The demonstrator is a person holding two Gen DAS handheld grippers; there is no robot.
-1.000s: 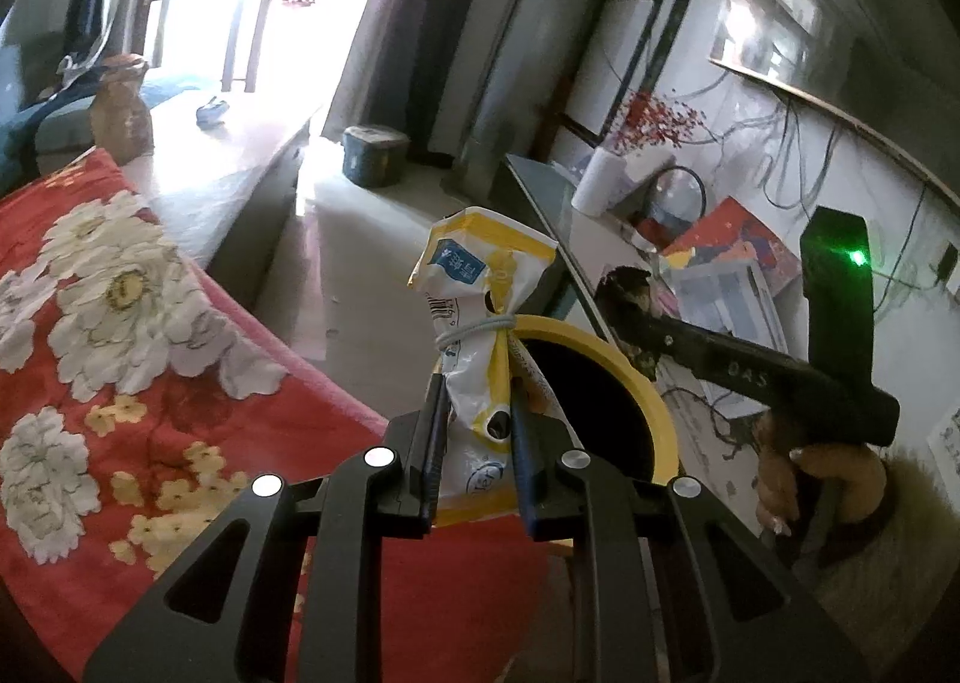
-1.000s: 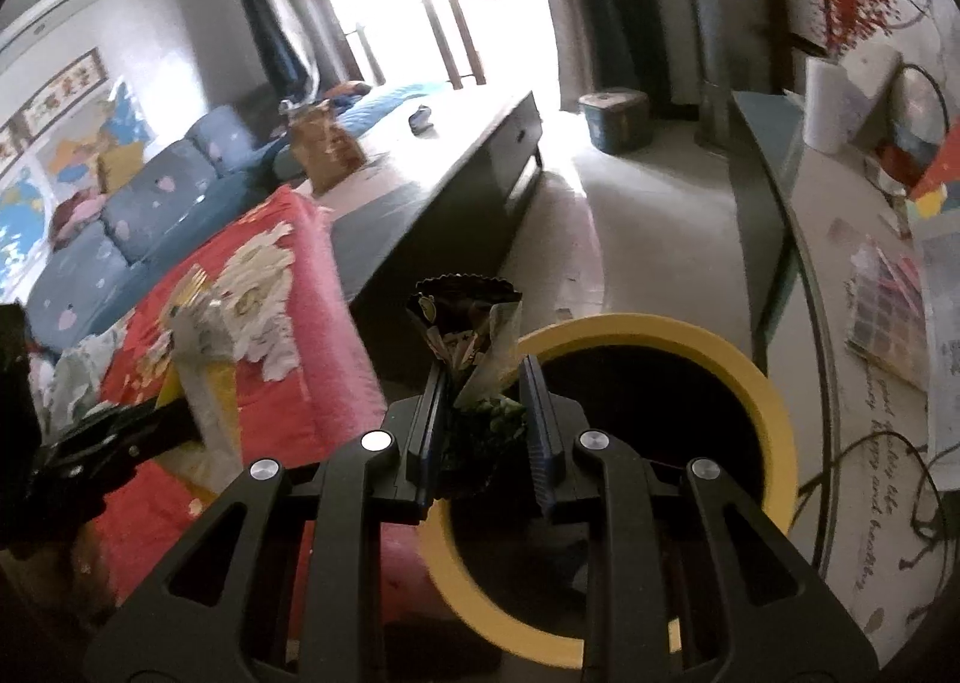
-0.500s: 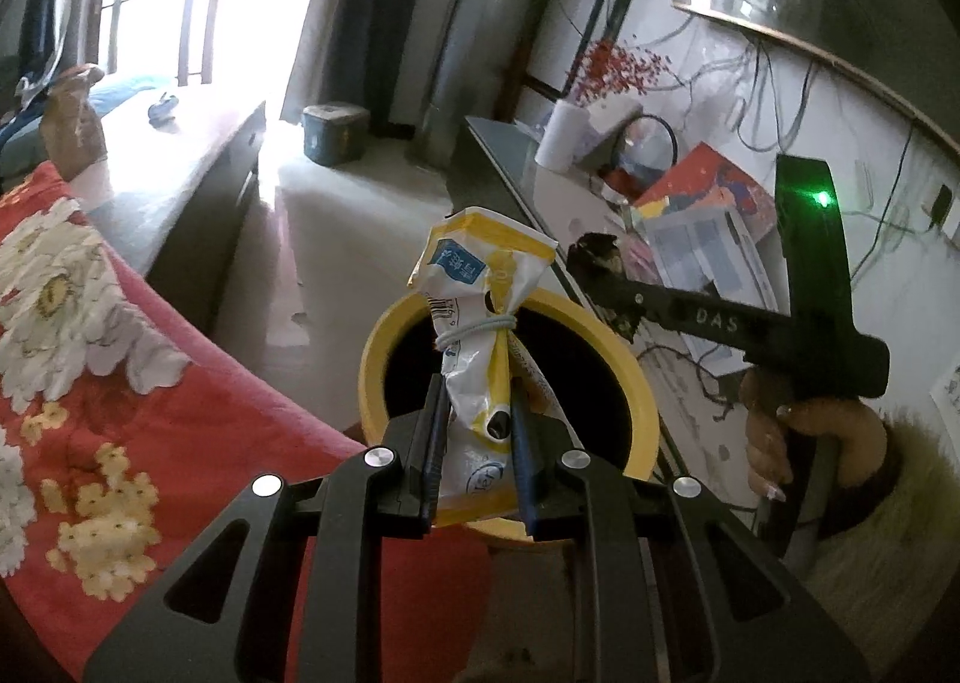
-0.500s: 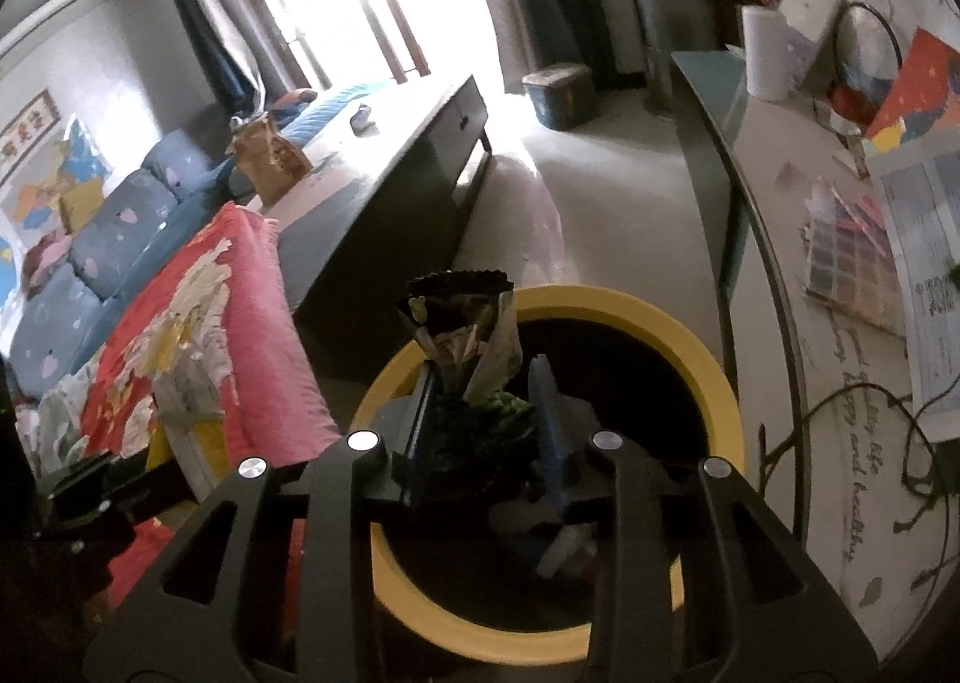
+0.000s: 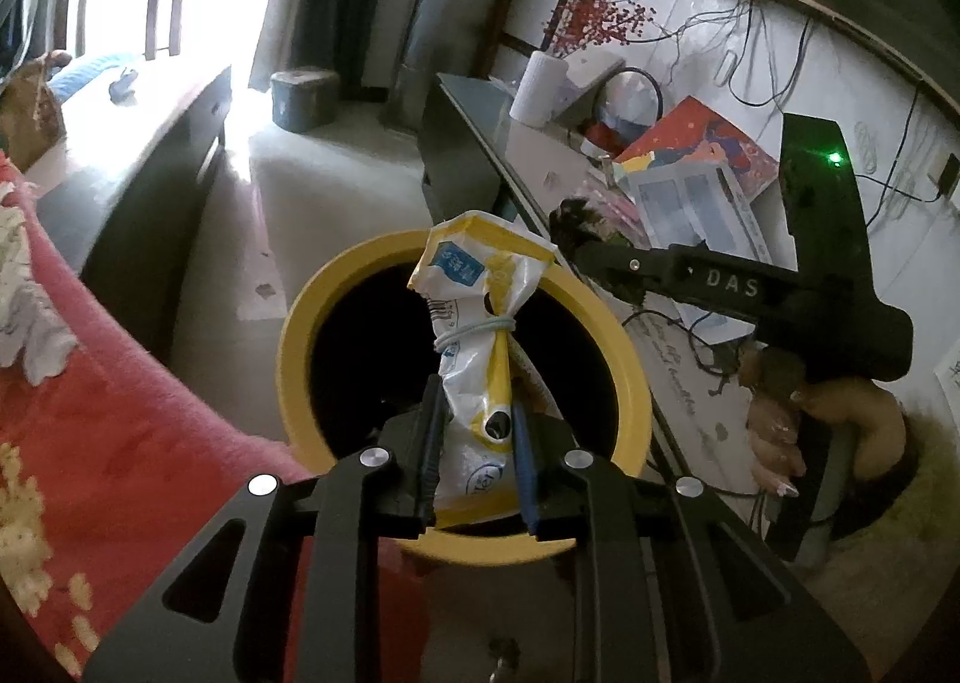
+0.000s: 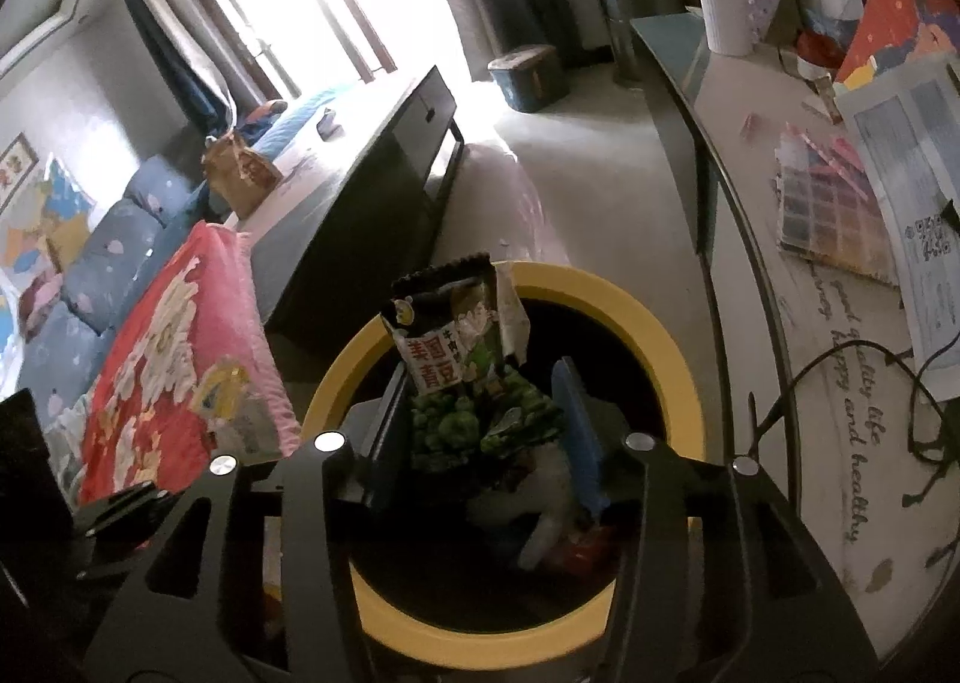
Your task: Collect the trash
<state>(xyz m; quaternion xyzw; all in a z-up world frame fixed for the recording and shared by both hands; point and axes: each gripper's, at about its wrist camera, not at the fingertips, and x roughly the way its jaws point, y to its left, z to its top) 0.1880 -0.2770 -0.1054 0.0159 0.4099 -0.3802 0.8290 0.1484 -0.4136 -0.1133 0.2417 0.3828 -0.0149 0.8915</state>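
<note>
Left gripper (image 5: 474, 446): clenched on the yellow-and-white wrapper (image 5: 477, 317); both fingers press its lower part; a pale elastic band cinches its middle; it stands upright over the bin's dark opening
Right gripper (image 6: 486, 413): jaws spread wide; the green snack packet (image 6: 462, 377) sits between them, leaning against the left finger and apart from the blue pad on the right; whether anything grips it, I cannot tell; in the left view the tool (image 5: 720, 281) reaches in from the right, held by a hand (image 5: 804, 419)
Yellow bin (image 6: 672, 359): round, yellow rim, dark inside; directly below both grippers; pale and red scraps lie at its bottom (image 6: 558, 533)
Red floral blanket (image 5: 120, 443): just left of the bin
Glass-topped table (image 6: 840, 383): just right of the bin; carries papers, cables and a white roll (image 6: 723, 5)
</note>
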